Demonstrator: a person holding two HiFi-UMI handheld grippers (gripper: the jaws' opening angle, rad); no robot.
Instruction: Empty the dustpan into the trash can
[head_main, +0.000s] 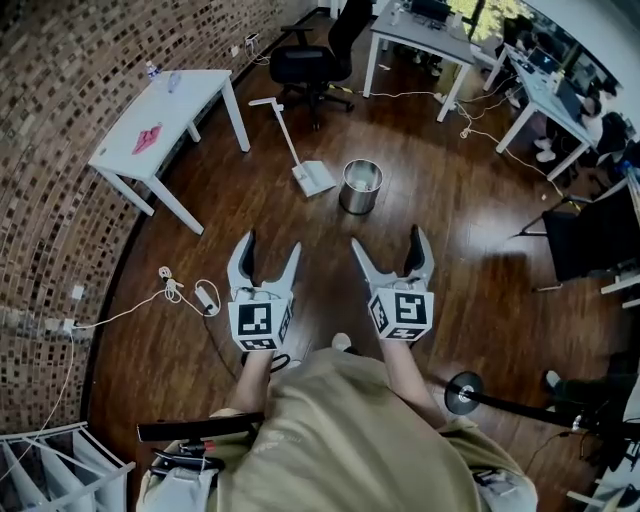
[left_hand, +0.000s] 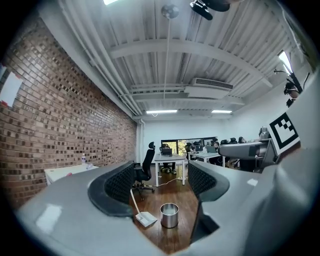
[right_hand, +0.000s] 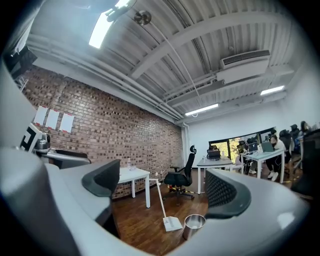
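A white long-handled dustpan (head_main: 312, 177) stands on the wooden floor, its handle leaning up to the left. Right beside it is a round steel trash can (head_main: 360, 186). Both lie some way ahead of me. My left gripper (head_main: 270, 254) and right gripper (head_main: 388, 250) are held level side by side, both open with nothing between the jaws. In the left gripper view the dustpan (left_hand: 145, 218) and trash can (left_hand: 169, 215) show between the jaws. The right gripper view has the dustpan (right_hand: 172, 222) and trash can (right_hand: 193, 226) low in the gap too.
A white table (head_main: 170, 120) stands by the brick wall at left. A black office chair (head_main: 310, 62) sits behind the dustpan. More white desks (head_main: 425, 40) fill the back right. Cables and a power adapter (head_main: 205, 296) lie on the floor at left.
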